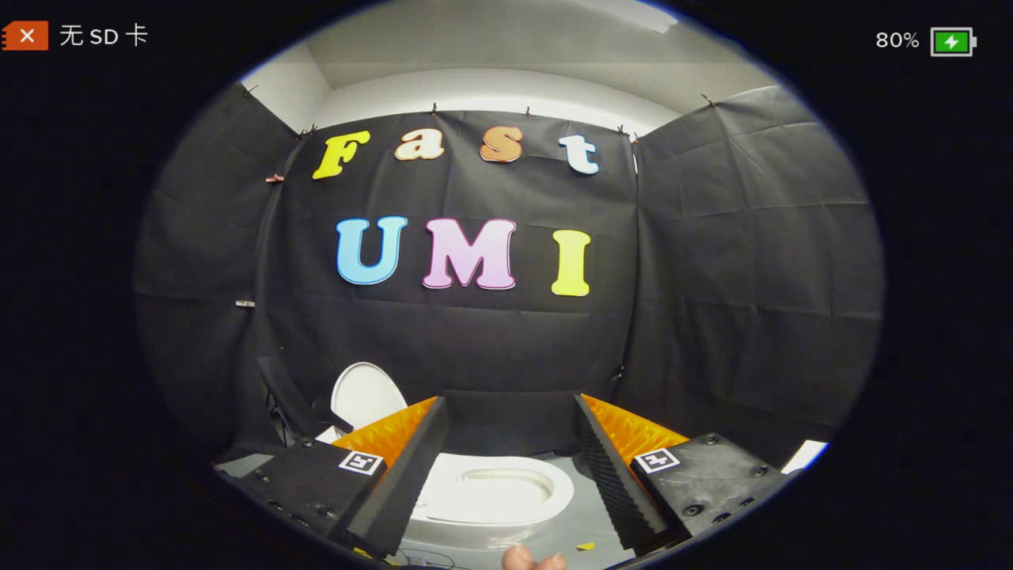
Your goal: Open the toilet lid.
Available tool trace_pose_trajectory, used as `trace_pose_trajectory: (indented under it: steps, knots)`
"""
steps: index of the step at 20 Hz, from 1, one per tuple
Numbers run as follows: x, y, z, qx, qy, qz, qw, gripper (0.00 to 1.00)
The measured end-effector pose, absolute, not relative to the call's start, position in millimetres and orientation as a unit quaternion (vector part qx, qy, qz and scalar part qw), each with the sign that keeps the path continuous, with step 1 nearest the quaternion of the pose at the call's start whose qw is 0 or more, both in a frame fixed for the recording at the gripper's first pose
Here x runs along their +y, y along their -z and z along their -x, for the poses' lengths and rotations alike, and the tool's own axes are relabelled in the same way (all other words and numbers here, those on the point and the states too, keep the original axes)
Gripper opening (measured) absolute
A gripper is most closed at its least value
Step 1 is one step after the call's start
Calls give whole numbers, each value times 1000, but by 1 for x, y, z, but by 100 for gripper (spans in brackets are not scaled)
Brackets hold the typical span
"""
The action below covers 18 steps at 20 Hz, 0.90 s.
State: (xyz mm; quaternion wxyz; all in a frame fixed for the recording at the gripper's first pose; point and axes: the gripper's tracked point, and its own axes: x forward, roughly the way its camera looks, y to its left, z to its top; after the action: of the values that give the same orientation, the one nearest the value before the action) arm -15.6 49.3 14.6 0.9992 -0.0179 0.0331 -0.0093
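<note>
Lid (366, 393) is already up: it stands upright behind the bowl, off toward the left finger, leaning back near the black cloth wall (752, 277). Seat (495, 491) is down and the bowl opening is exposed, sitting low between your two fingers and just beyond them. Toilet looks small, on a grey floor (582, 522).

Gripper (510, 412) holds nothing. Jaws are spread wide, with clear air between the ribbed black pads; the left finger (411, 467) crosses in front of the seat's left edge but I can't tell that it touches anything. Orange backing and a square marker sit on each finger.

Step, by my read: the lift is done, so you're at release or retreat. Nothing left to grab. The next move, if any, only calls for keeping the fingers off the lid so it doesn't tip forward and drop shut.

Pose: gripper is above and in front of the toilet, pointing roughly level at the back wall, bowl below the fingers. A fingertip (534, 559) pokes in under the gripper, near the floor.
</note>
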Motion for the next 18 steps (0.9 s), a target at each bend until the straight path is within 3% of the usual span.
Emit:
trace_pose_trajectory:
  steps: [18]
  knots:
    - [44,-14,20,37,13,-7,999,99]
